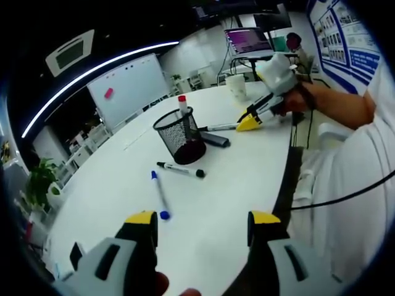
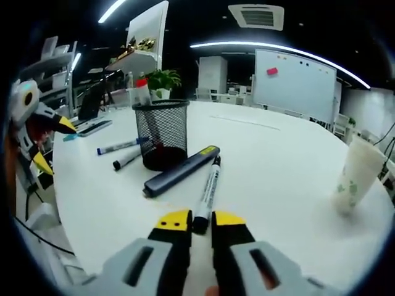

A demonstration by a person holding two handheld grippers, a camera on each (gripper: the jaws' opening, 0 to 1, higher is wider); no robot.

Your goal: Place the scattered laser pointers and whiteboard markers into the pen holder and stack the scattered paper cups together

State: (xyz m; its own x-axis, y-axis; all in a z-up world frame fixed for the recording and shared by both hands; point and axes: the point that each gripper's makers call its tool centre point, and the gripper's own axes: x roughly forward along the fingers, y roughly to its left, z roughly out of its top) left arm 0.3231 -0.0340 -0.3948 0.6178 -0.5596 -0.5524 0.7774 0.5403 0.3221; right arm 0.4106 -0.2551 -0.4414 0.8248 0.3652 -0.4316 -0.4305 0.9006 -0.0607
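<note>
Gripping: right gripper (image 2: 200, 223) had its yellow-tipped jaws nearly closed on the near end of a black-capped whiteboard marker (image 2: 208, 192) lying on the round white table (image 2: 284, 185).
Marker axis: it ran straight away from the jaws, far end pointing towards the black wire-mesh pen holder (image 2: 162, 134).
Beside it: a dark grey bar-shaped laser pointer (image 2: 180, 171) lay at an angle, its far end close to the marker's far end.
Holder: already held a red-capped marker (image 2: 142, 91); holder sat just beyond (my guess: a short lift and tip).
Left gripper (image 1: 202, 225): jaws wide, empty; blue marker (image 1: 160, 195) and black marker (image 1: 181, 169) ahead.
Further off: white paper cup (image 2: 357, 174).
</note>
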